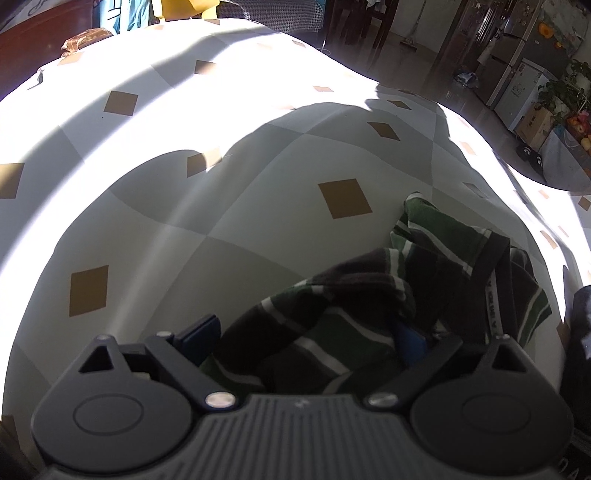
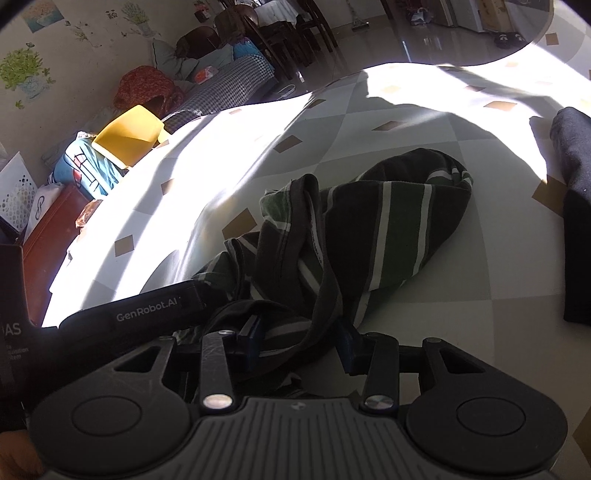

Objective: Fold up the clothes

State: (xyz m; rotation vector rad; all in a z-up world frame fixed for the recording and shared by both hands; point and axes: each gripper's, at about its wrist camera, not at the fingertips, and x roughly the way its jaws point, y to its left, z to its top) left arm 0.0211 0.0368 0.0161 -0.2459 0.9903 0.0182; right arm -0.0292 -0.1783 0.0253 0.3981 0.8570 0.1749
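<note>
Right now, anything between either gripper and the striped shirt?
Nothing visible. The striped shirt lies bunched on the tablecloth, and its cloth already sits between the fingers of both the right gripper and the left gripper. The dark folded garment lies off to the side, apart.

The left claw (image 1: 306,343) stands wide around a crumpled striped garment (image 1: 369,306), pads seemingly not pressing.

Home living room, houndstooth sofa (image 2: 236,83) with cushions, dining chairs (image 2: 295,29), fridge (image 1: 517,70), floral wall stickers (image 2: 22,70)
</note>
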